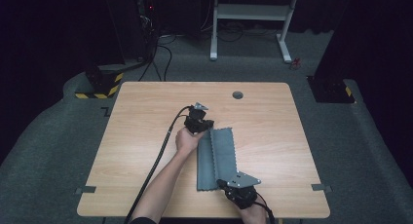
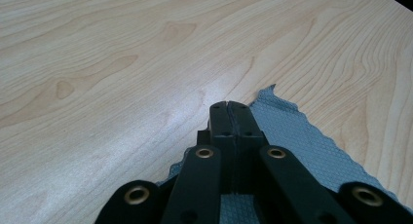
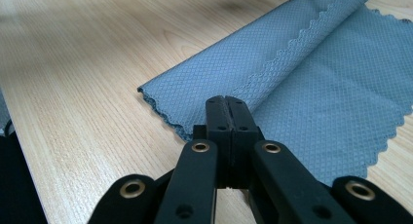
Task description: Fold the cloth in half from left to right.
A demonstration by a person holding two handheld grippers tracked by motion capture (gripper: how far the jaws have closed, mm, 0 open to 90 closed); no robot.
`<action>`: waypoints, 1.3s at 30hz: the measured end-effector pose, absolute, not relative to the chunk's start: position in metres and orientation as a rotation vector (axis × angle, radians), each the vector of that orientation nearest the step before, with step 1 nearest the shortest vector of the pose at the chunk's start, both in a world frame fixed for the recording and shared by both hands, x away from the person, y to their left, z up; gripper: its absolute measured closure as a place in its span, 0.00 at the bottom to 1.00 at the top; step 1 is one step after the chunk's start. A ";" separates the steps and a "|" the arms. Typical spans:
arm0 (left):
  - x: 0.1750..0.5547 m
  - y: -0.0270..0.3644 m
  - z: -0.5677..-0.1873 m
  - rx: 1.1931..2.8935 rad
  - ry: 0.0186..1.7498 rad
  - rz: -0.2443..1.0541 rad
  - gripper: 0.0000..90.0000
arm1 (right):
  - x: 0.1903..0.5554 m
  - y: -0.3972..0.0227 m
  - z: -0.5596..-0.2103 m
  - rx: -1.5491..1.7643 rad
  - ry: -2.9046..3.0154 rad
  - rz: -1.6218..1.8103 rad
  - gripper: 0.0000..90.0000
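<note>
A grey-blue cloth (image 1: 221,158) with scalloped edges lies on the wooden table (image 1: 146,136), its left strip folded over onto the rest. My left gripper (image 1: 205,128) sits at the cloth's far left corner, held by a hand. In the left gripper view its jaws (image 2: 229,107) are pressed together with the cloth (image 2: 302,136) running under them. My right gripper (image 1: 223,183) is at the cloth's near edge. In the right gripper view its jaws (image 3: 226,103) are closed where the folded flap's scalloped edge ends on the cloth (image 3: 316,87). Each appears to pinch the flap.
A round cable hole (image 1: 237,95) is in the table's far middle. Bare wood stretches to the left and right of the cloth. On the floor behind stand a white desk frame (image 1: 251,19) and a yellow-black striped base (image 1: 100,85) with cables.
</note>
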State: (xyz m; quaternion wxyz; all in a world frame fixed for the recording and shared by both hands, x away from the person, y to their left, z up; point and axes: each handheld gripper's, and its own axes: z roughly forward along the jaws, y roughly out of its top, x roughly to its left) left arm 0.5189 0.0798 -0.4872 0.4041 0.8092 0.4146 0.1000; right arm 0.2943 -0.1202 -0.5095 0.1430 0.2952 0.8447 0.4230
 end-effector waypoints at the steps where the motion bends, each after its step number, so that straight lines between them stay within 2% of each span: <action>1: 0.519 0.079 -0.487 2.049 1.045 0.250 1.00 | 0.294 -0.121 -0.510 0.853 2.435 1.221 1.00; 39: 0.528 0.018 -0.492 2.113 0.964 0.221 1.00 | 0.287 -0.160 -0.516 0.983 2.371 1.187 1.00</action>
